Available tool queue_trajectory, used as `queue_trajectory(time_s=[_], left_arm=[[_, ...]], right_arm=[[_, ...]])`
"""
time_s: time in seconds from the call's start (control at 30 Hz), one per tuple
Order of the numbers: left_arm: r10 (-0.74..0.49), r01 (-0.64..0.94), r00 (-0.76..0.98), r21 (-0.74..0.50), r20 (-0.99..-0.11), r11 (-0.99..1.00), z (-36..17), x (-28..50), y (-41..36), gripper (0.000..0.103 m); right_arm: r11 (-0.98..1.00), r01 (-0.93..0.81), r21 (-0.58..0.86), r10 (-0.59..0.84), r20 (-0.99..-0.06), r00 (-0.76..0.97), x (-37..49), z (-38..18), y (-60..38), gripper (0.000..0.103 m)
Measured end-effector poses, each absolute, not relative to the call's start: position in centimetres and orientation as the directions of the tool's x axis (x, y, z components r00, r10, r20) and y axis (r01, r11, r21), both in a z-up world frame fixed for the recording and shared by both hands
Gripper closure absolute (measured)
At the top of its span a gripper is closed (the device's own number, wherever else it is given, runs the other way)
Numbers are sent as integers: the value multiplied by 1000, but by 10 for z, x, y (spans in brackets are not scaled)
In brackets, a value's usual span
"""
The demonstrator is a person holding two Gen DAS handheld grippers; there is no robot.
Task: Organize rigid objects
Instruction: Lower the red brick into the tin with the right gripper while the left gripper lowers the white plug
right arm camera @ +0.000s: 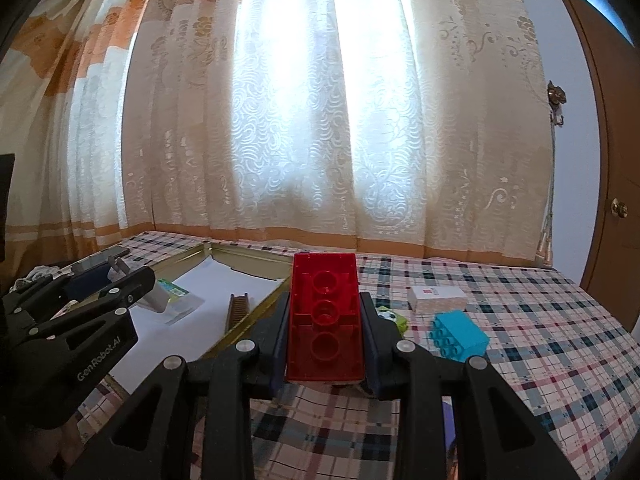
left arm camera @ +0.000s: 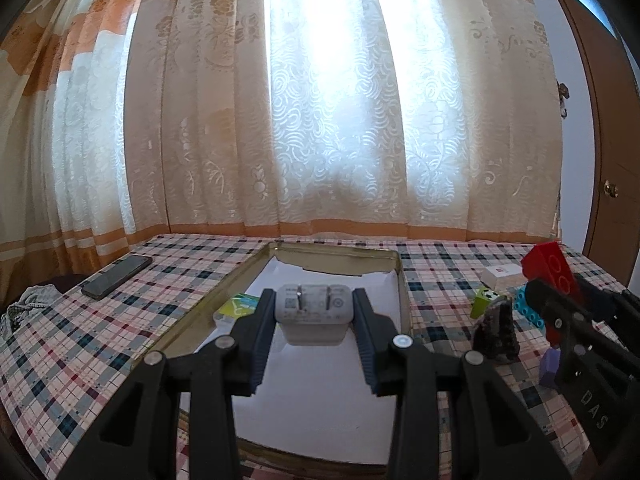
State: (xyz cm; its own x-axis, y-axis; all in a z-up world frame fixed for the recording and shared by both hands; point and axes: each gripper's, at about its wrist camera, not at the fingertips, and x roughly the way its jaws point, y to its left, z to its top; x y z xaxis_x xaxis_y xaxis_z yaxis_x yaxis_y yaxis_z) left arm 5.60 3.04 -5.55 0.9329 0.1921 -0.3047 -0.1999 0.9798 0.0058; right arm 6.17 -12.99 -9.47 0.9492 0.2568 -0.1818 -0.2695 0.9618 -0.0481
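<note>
My left gripper [left arm camera: 314, 304] is shut on a white plug adapter [left arm camera: 314, 314], prongs up, held over the gold tin tray [left arm camera: 404, 280] lined with white paper. My right gripper [right arm camera: 325, 312] is shut on a red building brick [right arm camera: 325, 316], hollow underside toward the camera, held above the checked tablecloth just right of the tray [right arm camera: 240, 258]. The red brick also shows in the left wrist view [left arm camera: 550, 268]. The left gripper appears at the left of the right wrist view [right arm camera: 120, 280].
In the tray lie a green-white packet [left arm camera: 236, 306] and a brown comb-like strip [right arm camera: 238, 310]. On the cloth are a phone [left arm camera: 116, 276], a dark rock [left arm camera: 496, 332], a green cube [left arm camera: 484, 302], a white box [right arm camera: 438, 298], a cyan brick [right arm camera: 458, 334] and a purple block [left arm camera: 550, 368]. Curtains hang behind.
</note>
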Motion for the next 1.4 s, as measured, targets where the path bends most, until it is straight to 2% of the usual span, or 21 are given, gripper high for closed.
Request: queue_trajectory(time_s=[1.0,1.17,1.4], left_arm=[[261,-278,889,9,-376,960,-61,66,83,66],[262,-279,872,20,-413,960,-63,75,93,66],[212,-230,843,25,-493,973,-71,92,101,66]], right_arm=[[918,-381,-108,350,-231,908,74,-95,-76,69],[907,-408,-100,372,-261,891,84,-95,-68,69],[882,-471,-8,438,-357,825,108,-97,-57,69]])
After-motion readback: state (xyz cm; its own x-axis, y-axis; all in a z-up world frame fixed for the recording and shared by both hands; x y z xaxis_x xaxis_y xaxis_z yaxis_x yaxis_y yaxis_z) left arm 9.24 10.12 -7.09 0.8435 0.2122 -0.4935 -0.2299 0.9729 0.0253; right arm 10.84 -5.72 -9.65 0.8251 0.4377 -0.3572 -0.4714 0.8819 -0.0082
